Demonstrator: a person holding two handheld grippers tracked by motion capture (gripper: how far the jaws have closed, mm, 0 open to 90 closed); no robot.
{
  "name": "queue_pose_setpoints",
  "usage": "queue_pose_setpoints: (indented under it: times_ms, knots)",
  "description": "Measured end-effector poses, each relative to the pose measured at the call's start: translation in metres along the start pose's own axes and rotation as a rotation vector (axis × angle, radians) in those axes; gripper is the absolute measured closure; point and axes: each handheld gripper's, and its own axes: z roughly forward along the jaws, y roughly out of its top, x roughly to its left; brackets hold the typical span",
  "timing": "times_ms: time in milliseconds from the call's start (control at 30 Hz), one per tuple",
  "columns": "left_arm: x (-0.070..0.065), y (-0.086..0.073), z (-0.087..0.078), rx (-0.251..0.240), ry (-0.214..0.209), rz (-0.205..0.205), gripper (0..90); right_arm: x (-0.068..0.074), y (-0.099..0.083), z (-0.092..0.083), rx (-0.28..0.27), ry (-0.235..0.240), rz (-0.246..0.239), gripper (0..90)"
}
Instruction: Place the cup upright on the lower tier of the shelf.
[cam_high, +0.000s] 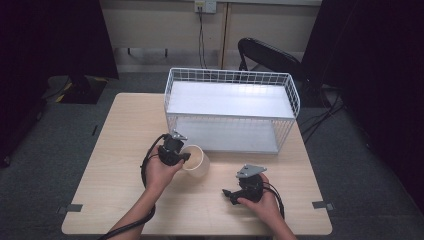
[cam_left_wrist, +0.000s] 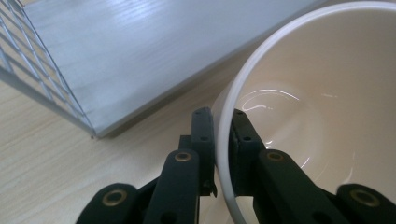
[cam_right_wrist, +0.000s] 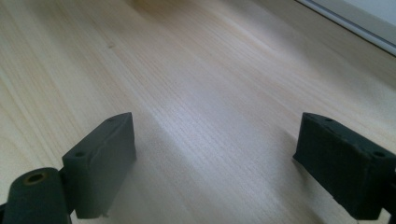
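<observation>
A: Left gripper (cam_left_wrist: 222, 140) is clamped on the white cup (cam_high: 196, 159) rim, one jaw inside, one outside.

B: Yep, cup's on the table (cam_high: 115, 170) just in front of the wire rack (cam_high: 231, 107). Right gripper (cam_right_wrist: 215, 163) is spread wide, holding nothing, near the table's front edge.

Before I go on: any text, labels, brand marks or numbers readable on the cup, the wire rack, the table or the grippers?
None can be read.
Cup: plain cream wall and rim, no print on the parts in view.
Wire rack: bare white mesh and shelves.
Table: plain wood grain.
Left gripper and right gripper: black, unmarked.
</observation>
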Motion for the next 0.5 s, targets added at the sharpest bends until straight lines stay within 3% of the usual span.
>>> queue_pose_setpoints:
  times_ms: [100, 500]
  knots:
    - [-0.002, 0.002, 0.005, -0.034, 0.003, -0.028, 83.1, 0.0, 0.0, 0.0, 0.0, 0.0, 0.0, 11.2]
    - [-0.01, 0.007, 0.016, -0.126, 0.044, -0.069, 83.1, 0.0, 0.0, 0.0, 0.0, 0.0, 0.0, 11.2]
